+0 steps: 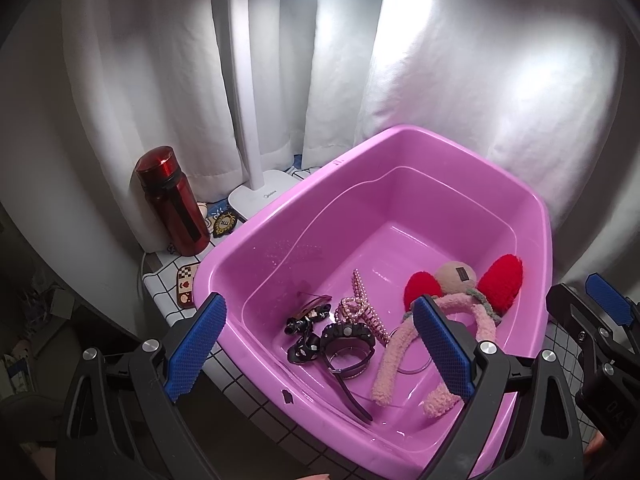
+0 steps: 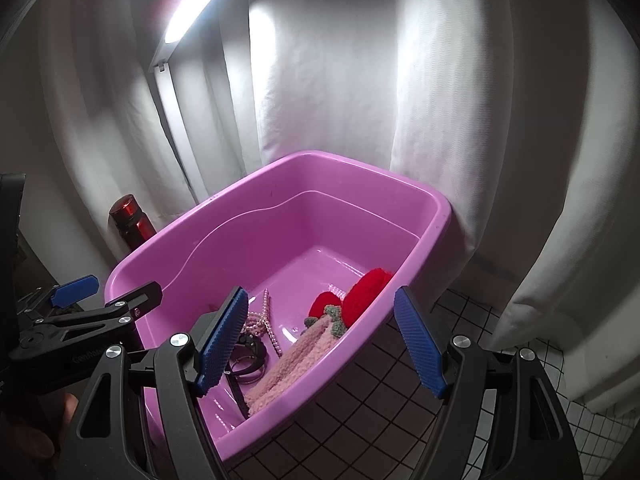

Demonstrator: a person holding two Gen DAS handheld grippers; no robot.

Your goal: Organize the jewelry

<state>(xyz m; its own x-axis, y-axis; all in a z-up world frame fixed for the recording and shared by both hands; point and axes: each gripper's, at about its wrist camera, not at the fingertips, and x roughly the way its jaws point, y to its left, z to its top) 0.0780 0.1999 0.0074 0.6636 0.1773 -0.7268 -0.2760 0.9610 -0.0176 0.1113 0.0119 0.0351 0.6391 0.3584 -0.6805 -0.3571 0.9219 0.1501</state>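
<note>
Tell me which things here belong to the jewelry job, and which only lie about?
Job: pink tub, watch, pearl hair clip, fluffy headband, black hair clips.

Lying about: red bottle, lamp, curtain, stickers.

A lit desk lamp (image 1: 248, 80) glares overhead onto the white curtain (image 1: 460, 80); fisheye edges bend and darken.
</note>
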